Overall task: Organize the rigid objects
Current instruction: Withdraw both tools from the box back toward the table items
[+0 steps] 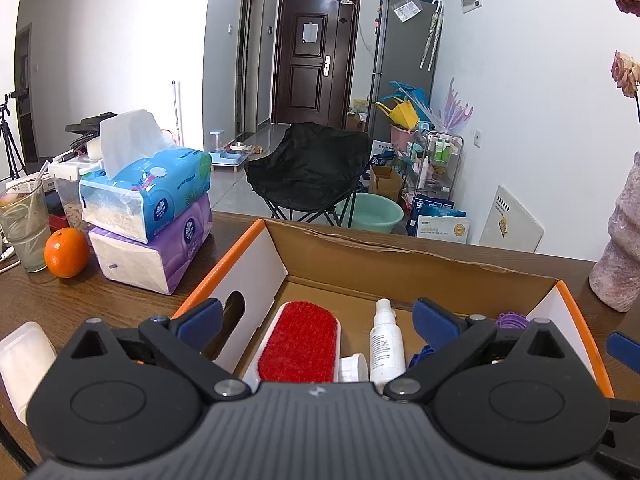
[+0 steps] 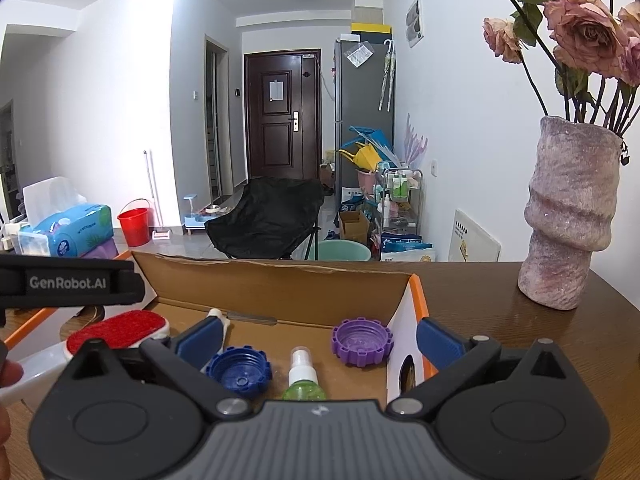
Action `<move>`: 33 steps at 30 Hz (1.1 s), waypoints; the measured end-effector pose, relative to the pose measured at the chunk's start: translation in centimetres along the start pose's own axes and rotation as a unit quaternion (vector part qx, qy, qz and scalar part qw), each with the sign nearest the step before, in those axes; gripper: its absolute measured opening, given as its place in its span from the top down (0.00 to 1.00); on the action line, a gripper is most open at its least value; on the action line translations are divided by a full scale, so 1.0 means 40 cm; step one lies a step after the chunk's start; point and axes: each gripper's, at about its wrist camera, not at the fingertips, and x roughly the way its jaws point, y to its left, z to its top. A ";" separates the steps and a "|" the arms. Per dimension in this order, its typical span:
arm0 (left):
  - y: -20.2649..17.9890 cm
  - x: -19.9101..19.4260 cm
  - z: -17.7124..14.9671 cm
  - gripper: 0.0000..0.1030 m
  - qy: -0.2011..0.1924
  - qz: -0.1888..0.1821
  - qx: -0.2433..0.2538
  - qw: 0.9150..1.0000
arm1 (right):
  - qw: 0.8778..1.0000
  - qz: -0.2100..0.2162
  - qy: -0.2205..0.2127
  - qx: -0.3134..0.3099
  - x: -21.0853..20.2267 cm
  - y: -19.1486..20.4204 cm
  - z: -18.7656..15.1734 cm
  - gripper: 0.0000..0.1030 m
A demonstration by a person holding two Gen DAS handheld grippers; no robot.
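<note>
Lying in the box point(image 2: 280, 284) are a red brush point(image 1: 298, 346), white bottle point(image 1: 386, 344), blue cap point(image 2: 240, 370), purple cap point(image 2: 362, 340) and green bottle point(image 2: 304, 378). Both the left gripper point(image 1: 318, 320) and right gripper point(image 2: 318, 340) stand wide, holding nothing.

A dark brown wooden table point(image 1: 72, 304) carries everything. The open cardboard box point(image 1: 360, 256) with orange-edged end flaps sits on it near the middle. Left of the box, a purple tissue pack point(image 1: 156, 256) lies on the wood with a blue tissue pack point(image 1: 152, 196) stacked on top. Further left of the box, an orange point(image 1: 66, 252) rests just beside a drinking glass point(image 1: 24, 228) with a straw. At the box's near left corner lies a white plastic container point(image 1: 24, 360). Right of the box stands a mottled pink vase point(image 2: 568, 220) holding dried roses point(image 2: 580, 36).
</note>
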 end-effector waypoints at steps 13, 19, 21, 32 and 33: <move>0.010 -0.047 -0.004 0.00 -0.015 -0.005 -0.001 1.000 | 1.000 0.002 -0.006 -0.004 -0.029 0.003 -0.005 0.00; 0.012 -0.077 -0.017 0.00 -0.019 -0.001 0.004 1.000 | 1.000 0.004 -0.012 0.000 -0.057 -0.005 -0.010 0.00; 0.016 -0.088 -0.022 0.00 -0.020 -0.003 0.002 1.000 | 1.000 0.003 -0.013 0.000 -0.068 -0.005 -0.014 0.00; 0.040 -0.165 -0.041 0.00 -0.026 -0.010 -0.004 1.000 | 1.000 0.002 -0.022 0.001 -0.144 -0.002 -0.034 0.00; 0.043 -0.174 -0.044 0.00 -0.026 -0.011 -0.005 1.000 | 1.000 0.001 -0.023 0.002 -0.153 -0.002 -0.036 0.00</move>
